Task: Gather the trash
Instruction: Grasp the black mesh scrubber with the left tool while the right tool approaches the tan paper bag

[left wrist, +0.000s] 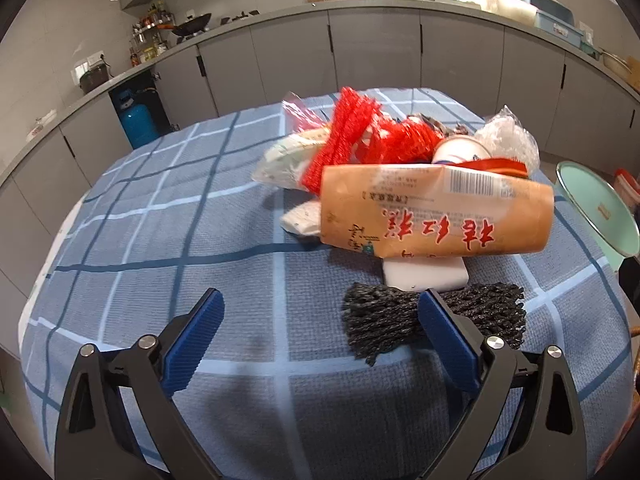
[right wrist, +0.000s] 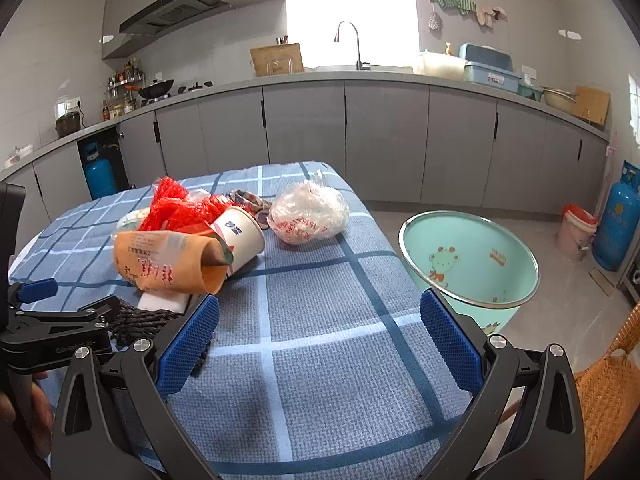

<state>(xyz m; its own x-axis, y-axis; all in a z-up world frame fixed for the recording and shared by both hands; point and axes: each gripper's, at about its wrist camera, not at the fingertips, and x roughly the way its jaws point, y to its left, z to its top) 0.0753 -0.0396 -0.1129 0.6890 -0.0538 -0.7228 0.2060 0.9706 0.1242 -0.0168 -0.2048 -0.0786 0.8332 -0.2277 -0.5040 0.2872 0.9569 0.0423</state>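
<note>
A heap of trash lies on the blue checked tablecloth (left wrist: 160, 240): an orange wrapper (left wrist: 436, 212) with red characters, red foam netting (left wrist: 368, 140), a paper cup (right wrist: 242, 236), a crumpled clear plastic bag (right wrist: 308, 212), a white block (left wrist: 424, 276) and black foam netting (left wrist: 400, 320). My left gripper (left wrist: 320, 308) is open just short of the black netting, its right finger over the netting. My right gripper (right wrist: 320, 312) hangs open above bare cloth, right of the heap. A mint green bin (right wrist: 472, 260) stands on the floor beside the table.
Grey kitchen cabinets (right wrist: 384, 140) and a counter with a sink run along the back. Blue gas cylinders (right wrist: 616, 224) stand on the floor, with a small pink bin (right wrist: 576, 232) near one. A wicker chair (right wrist: 608, 396) is at the lower right. A hand holds the left gripper's body.
</note>
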